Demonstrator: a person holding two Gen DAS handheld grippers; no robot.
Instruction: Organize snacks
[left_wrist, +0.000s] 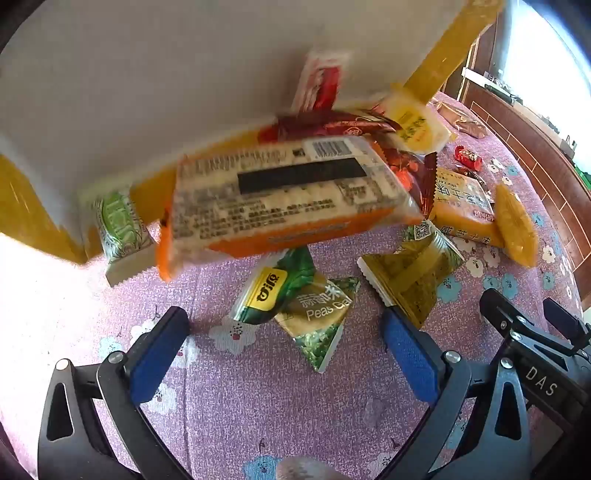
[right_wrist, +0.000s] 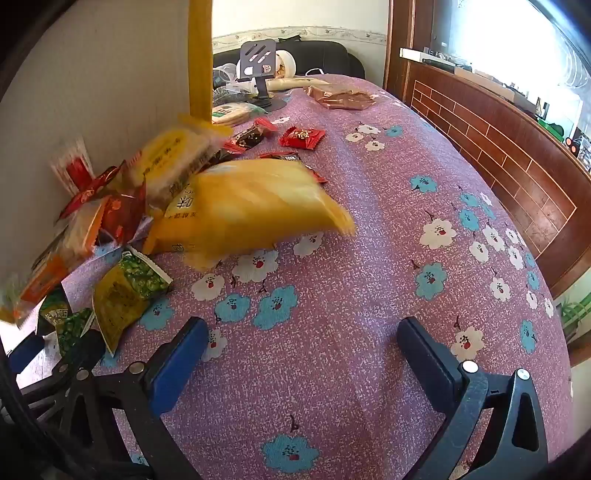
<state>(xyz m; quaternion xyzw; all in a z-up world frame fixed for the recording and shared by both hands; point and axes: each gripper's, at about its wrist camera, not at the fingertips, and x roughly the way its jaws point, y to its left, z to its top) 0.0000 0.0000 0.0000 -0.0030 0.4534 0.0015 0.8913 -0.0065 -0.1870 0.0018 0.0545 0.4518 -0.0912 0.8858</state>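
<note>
Snack packets spill from a tipped white box with yellow edges (left_wrist: 155, 92) onto the purple flowered cloth (left_wrist: 258, 398). A blurred orange-edged cracker pack (left_wrist: 288, 199) hangs in mid-air below the box. Green pea packets (left_wrist: 310, 314) lie just ahead of my open, empty left gripper (left_wrist: 284, 336). In the right wrist view a blurred yellow packet (right_wrist: 255, 206) tumbles beside the pile, with a green pea packet (right_wrist: 129, 288) lower left. My right gripper (right_wrist: 303, 354) is open and empty over bare cloth. The box's white side (right_wrist: 92, 92) fills the left.
Red candies (right_wrist: 301, 137) and a dark wrapped sweet (right_wrist: 247, 138) lie further back. A phone stand (right_wrist: 258, 70) and a brown packet (right_wrist: 340, 98) sit at the far end. A wooden bed board (right_wrist: 498, 155) runs along the right.
</note>
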